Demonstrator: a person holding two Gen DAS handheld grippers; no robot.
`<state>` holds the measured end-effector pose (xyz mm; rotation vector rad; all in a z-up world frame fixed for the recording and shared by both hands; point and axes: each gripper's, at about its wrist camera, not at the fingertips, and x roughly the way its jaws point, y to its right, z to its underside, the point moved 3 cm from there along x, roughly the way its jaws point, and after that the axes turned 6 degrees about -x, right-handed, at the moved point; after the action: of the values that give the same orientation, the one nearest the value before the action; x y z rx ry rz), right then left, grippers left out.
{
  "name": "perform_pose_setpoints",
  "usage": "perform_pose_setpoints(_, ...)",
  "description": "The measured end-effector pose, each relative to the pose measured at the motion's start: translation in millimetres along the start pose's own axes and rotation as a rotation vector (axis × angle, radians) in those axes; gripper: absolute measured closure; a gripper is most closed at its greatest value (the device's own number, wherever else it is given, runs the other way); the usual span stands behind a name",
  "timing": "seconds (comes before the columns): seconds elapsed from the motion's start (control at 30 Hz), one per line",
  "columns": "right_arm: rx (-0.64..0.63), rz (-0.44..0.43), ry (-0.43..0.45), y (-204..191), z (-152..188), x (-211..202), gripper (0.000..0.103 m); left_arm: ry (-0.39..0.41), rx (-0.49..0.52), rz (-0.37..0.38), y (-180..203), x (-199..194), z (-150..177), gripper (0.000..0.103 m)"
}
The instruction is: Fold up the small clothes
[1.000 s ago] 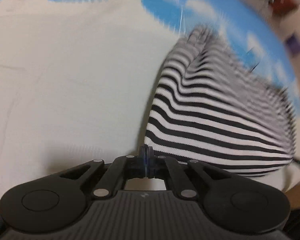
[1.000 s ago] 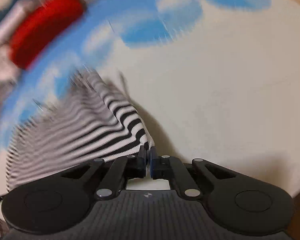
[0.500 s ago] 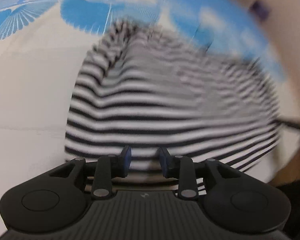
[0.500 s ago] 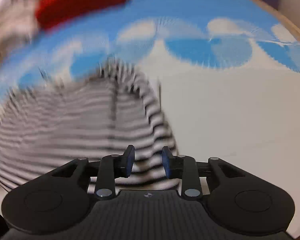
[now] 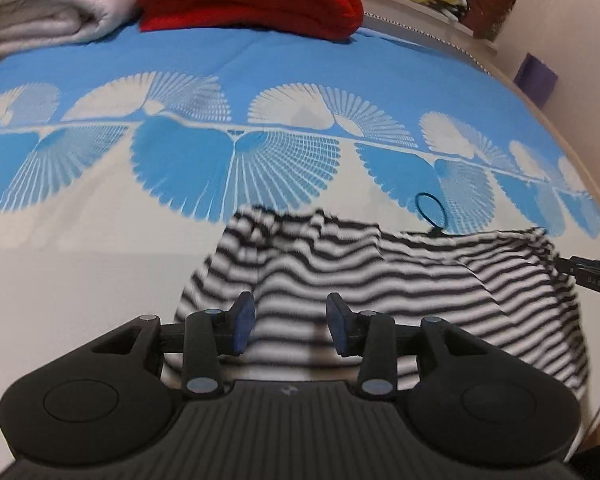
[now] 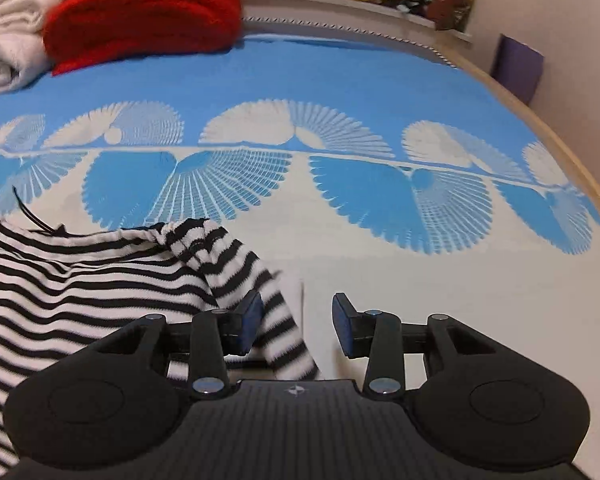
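One striped garment (image 5: 380,280) lies rumpled on the bed (image 5: 80,280). Both the left hand-held gripper (image 5: 290,328) and the right hand-held gripper (image 6: 298,324) are spread, pinching nothing.

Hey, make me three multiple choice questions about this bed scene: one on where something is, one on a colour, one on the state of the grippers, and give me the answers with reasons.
1. Where does the red blanket lie?
A. At the far end of the bed, beside the white blanket
B. On top of the striped garment
C. Between the right gripper's fingers

2. What colours are the stripes of the striped garment?
A. Red and white
B. Black and white
C. Blue and yellow

3. How do the left gripper and right gripper stand?
A. Both shut on cloth
B. Only the left open
C. Both open

Answers:
1 A, the red blanket sits far back next to the white one.
2 B, the garment shows black and white bands.
3 C, each view shows a wide gap between its fingers.
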<state>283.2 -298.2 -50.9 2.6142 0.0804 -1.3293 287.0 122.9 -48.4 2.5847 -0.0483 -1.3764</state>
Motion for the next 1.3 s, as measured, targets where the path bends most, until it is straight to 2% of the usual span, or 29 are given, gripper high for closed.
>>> perform_pose_setpoints(0.03,-0.004,0.005,-0.010,-3.2,-2.6,7.4,0.064,0.000,0.000,-0.007,0.4,7.4,-2.8,0.060)
perform_pose_setpoints(0.07,-0.001,0.001,-0.020,-4.8,-2.5,13.8,0.077,-0.005,-0.001,-0.013,-2.5,20.6,-5.8,0.065)
perform_pose_setpoints(0.1,0.009,-0.013,-0.029,-5.0,-4.1,18.5,0.097,-0.007,0.002,-0.019,-4.2,30.2,-9.0,0.069)
perform_pose_setpoints(0.13,0.021,-0.028,-0.035,-7.0,-6.5,24.1,0.101,-0.007,0.009,-0.028,-4.3,41.5,-12.7,0.077)
perform_pose_setpoints(0.2,0.048,-0.020,-0.032,-7.4,-9.8,29.4,0.101,0.001,0.018,-0.070,-10.9,55.6,-16.0,0.077)
perform_pose_setpoints(0.37,0.111,0.031,-0.003,0.6,-15.7,35.6,0.102,0.028,-0.036,-0.157,-30.1,72.5,-21.7,0.078)
perform_pose_setpoints(0.47,0.110,0.062,0.002,-2.0,-19.0,40.8,0.100,-0.010,-0.066,-0.140,-38.9,71.6,-21.4,0.077)
perform_pose_setpoints(0.57,0.081,0.058,-0.066,-8.5,-14.6,50.3,0.099,-0.036,-0.085,-0.109,-44.4,52.8,-22.5,0.076)
perform_pose_setpoints(0.63,0.056,0.102,-0.079,-10.2,-12.4,45.2,0.090,-0.005,-0.096,-0.065,-45.2,23.2,-22.6,0.071)
perform_pose_setpoints(0.7,0.083,0.101,-0.022,-7.4,-15.0,25.1,0.085,0.011,-0.086,0.029,-42.0,-6.5,-15.9,0.069)
perform_pose_setpoints(0.77,0.092,0.044,0.033,-8.1,-15.2,1.1,0.081,-0.023,-0.032,0.155,-31.0,-21.3,-0.6,0.069)
perform_pose_setpoints(0.83,0.054,-0.054,0.054,-14.7,-9.2,-20.6,0.076,-0.098,0.066,0.227,-15.5,-19.1,20.9,0.070)
perform_pose_setpoints(0.87,0.025,-0.122,0.035,-19.8,-1.6,-29.7,0.074,-0.142,0.146,0.222,-5.8,-13.4,34.5,0.070)
perform_pose_setpoints(0.93,-0.007,-0.234,-0.033,-26.7,14.1,-37.3,0.074,-0.203,0.345,0.132,11.5,3.5,64.2,0.069)
perform_pose_setpoints(0.97,-0.031,-0.279,-0.088,-29.9,26.1,-39.0,0.073,-0.218,0.407,0.075,16.1,11.0,76.0,0.069)
perform_pose_setpoints(1.0,-0.059,-0.285,-0.135,-32.9,36.5,-38.8,0.073,-0.211,0.434,0.037,20.0,10.6,81.6,0.069)
perform_pose_setpoints(1.07,-0.118,-0.225,-0.212,-32.3,56.4,-38.5,0.073,-0.180,0.414,0.021,27.8,-4.3,79.7,0.068)
perform_pose_setpoints(1.1,-0.120,-0.203,-0.210,-26.9,61.6,-43.9,0.073,-0.157,0.384,0.033,31.5,-16.4,77.6,0.068)
perform_pose_setpoints(1.17,-0.072,-0.216,-0.207,-16.2,67.1,-51.1,0.073,-0.141,0.322,0.073,36.4,-31.6,80.7,0.067)
perform_pose_setpoints(1.23,-0.111,-0.172,-0.281,-12.8,82.2,-45.1,0.073,-0.210,0.294,0.082,37.8,-25.0,95.8,0.062)
perform_pose_setpoints(1.3,-0.244,-0.096,-0.345,-19.0,100.7,-41.6,0.072,-0.309,0.303,-0.011,29.7,-9.4,117.5,0.061)
